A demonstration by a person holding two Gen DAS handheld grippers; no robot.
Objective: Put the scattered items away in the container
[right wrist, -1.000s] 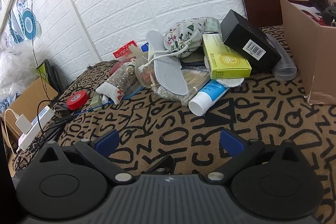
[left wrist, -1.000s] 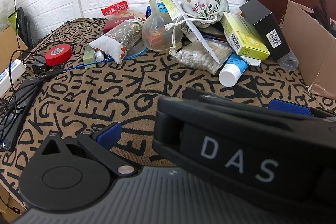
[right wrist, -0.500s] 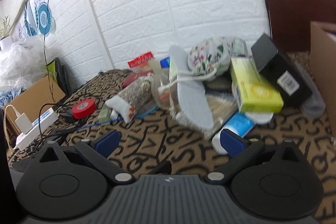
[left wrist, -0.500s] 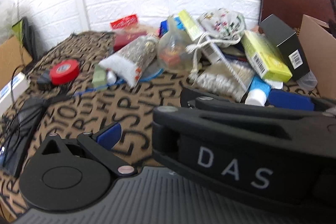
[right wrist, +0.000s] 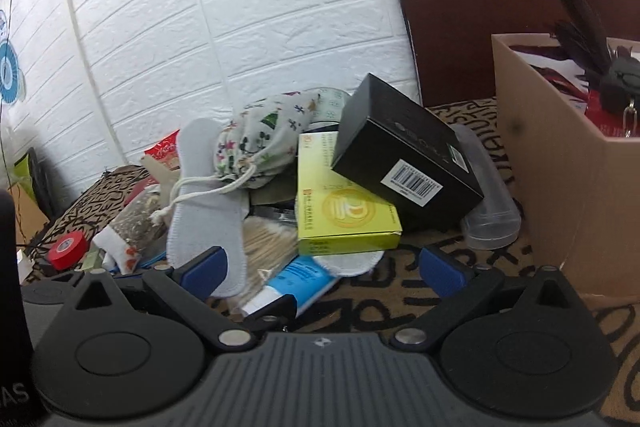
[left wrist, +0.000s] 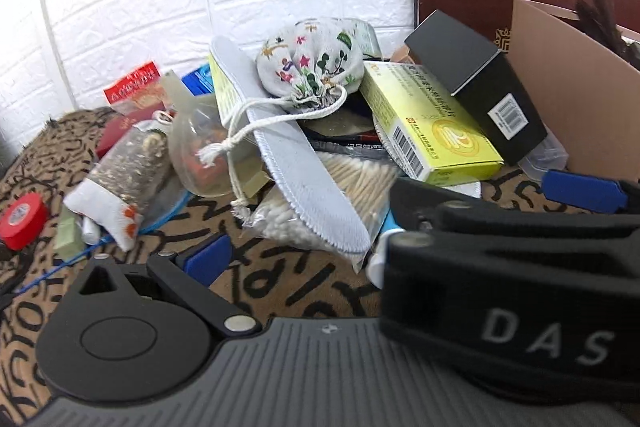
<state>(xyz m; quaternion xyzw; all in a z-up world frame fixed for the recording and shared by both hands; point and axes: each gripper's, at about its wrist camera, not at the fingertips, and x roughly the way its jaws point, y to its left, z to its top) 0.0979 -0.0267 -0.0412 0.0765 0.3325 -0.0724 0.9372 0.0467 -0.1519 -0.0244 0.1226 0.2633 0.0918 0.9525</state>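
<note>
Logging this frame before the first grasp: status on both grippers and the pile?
Right gripper open, empty, at the blue tube. Left gripper open, empty. Pile untouched; cardboard box to the right. Black box rests on yellow box.

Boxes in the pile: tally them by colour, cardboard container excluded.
Black box: 1
Yellow box: 1
Total: 2
</note>
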